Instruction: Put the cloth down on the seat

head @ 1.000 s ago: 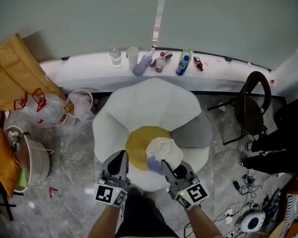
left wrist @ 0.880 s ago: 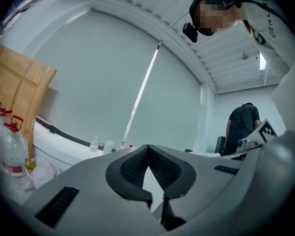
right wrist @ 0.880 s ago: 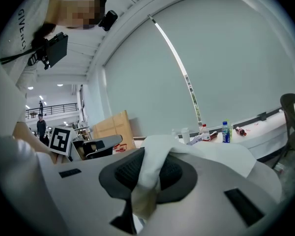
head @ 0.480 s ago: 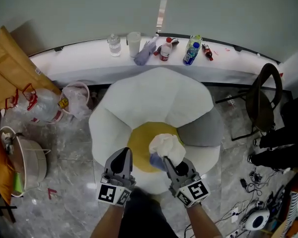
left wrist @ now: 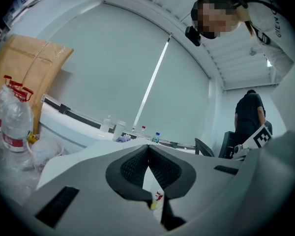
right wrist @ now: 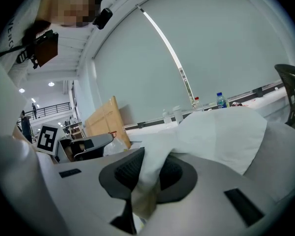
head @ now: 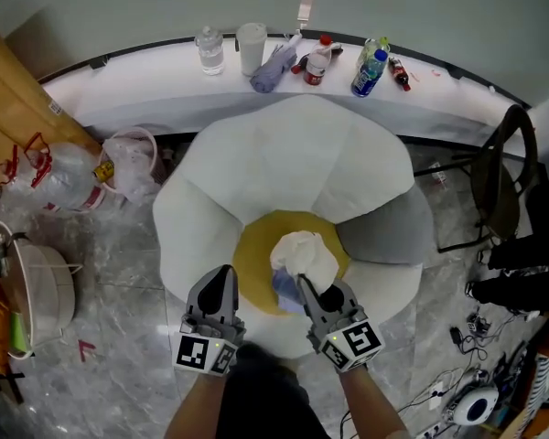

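Jaws of the right gripper are clamping a fold of the white cloth — the fabric is running up between the pads and billowing out ahead of them. Left gripper is holding its jaws pressed together with nothing between them, just beside the right one. Cloth is bunching over the yellow centre of the white petal-shaped seat — whether it is touching the cushion cannot be determined. Bottles are standing on the desk behind.
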Action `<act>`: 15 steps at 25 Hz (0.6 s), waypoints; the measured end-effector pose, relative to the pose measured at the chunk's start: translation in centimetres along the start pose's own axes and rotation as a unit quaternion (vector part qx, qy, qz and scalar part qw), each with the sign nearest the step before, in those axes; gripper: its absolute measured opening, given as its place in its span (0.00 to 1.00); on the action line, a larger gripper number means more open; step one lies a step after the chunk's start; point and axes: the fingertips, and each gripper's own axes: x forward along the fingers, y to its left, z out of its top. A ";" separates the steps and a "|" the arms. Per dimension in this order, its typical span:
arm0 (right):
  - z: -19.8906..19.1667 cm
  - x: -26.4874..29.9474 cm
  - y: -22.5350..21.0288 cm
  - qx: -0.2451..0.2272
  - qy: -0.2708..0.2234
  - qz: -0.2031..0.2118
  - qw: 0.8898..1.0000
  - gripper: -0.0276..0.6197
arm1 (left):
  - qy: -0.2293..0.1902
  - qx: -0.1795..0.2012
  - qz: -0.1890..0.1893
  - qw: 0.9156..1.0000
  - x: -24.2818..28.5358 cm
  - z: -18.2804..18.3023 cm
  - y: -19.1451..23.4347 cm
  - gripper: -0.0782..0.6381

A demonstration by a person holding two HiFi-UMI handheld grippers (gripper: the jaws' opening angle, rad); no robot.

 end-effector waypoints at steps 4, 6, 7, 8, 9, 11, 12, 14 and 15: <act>-2.7 1.2 -1.7 0.011 0.000 -0.005 1.000 0.14 | -0.002 -0.001 0.001 1.000 0.2 -2.6 1.1 0.13; -3.7 1.9 -2.4 0.014 0.000 -0.006 1.000 0.14 | -0.005 0.000 0.002 1.000 0.5 -3.7 1.8 0.13; -4.3 2.3 -2.8 0.015 0.001 -0.006 1.000 0.14 | -0.007 0.000 0.003 1.000 0.7 -4.2 2.1 0.13; -4.9 2.7 -3.2 0.017 0.001 -0.005 1.000 0.14 | -0.009 0.001 0.004 1.000 0.8 -4.8 2.4 0.13; -5.5 3.0 -3.5 0.019 0.002 -0.005 1.000 0.14 | -0.012 0.001 0.004 1.000 1.0 -5.4 2.7 0.13; -6.7 3.8 -4.0 0.017 0.004 -0.002 1.000 0.14 | -0.014 0.000 0.003 1.000 1.4 -6.5 3.3 0.13; -7.4 4.2 -4.2 0.015 0.007 -0.001 1.000 0.14 | -0.015 0.000 0.002 1.000 1.6 -7.1 3.6 0.13; -8.7 4.9 -4.8 0.011 0.016 -0.002 1.000 0.14 | -0.015 0.000 0.001 1.000 2.1 -8.2 3.9 0.13; -9.4 5.1 -5.1 0.012 0.021 -0.003 1.000 0.14 | -0.015 0.000 0.000 1.000 2.3 -8.8 4.0 0.13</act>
